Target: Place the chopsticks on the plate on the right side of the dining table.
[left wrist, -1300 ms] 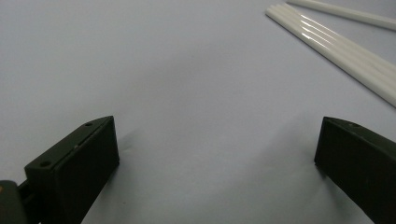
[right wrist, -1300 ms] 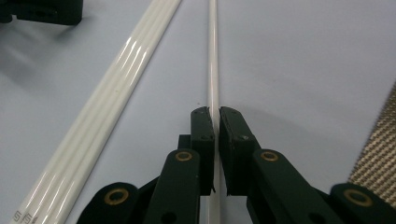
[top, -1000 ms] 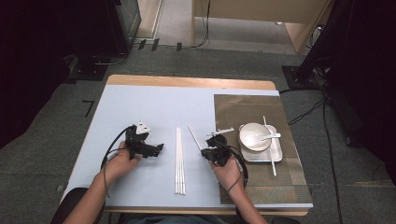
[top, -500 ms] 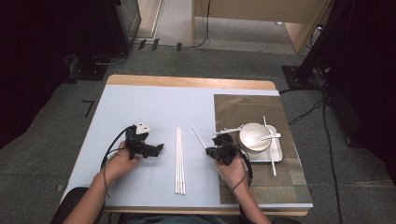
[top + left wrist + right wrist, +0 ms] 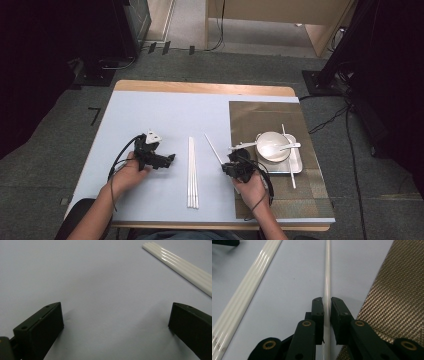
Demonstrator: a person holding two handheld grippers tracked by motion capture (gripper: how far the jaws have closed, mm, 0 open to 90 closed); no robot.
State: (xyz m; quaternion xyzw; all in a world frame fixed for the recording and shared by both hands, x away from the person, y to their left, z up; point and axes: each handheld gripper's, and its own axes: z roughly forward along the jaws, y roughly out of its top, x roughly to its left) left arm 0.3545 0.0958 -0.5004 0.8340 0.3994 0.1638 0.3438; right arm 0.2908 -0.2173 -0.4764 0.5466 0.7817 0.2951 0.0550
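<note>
Table (image 5: 150, 107) w/ pale blue-grey top and light wood edge, centre of the high view. Floor (image 5: 70, 107): grey-green carpet, dim toward both sides. Dark equipment cabinet (image 5: 135, 22) at rear left; light wood furniture (image 5: 280, 12) at rear centre-right; black stand w/ base (image 5: 320, 80) at right. Cables (image 5: 330, 120) trail across the floor at right. Small black tape marks (image 5: 95, 115) left of the table.

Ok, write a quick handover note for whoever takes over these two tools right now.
Right tool: its jaws have just been opening a little, one white chopstick between them beside the woven mat.
Left tool: open, nothing in it, resting on the table.
Three chopsticks lie together mid-table.
Bowl, spoon and one chopstick sit on the tray.
Left: probably placing the held chopstick, then the rest.
</note>
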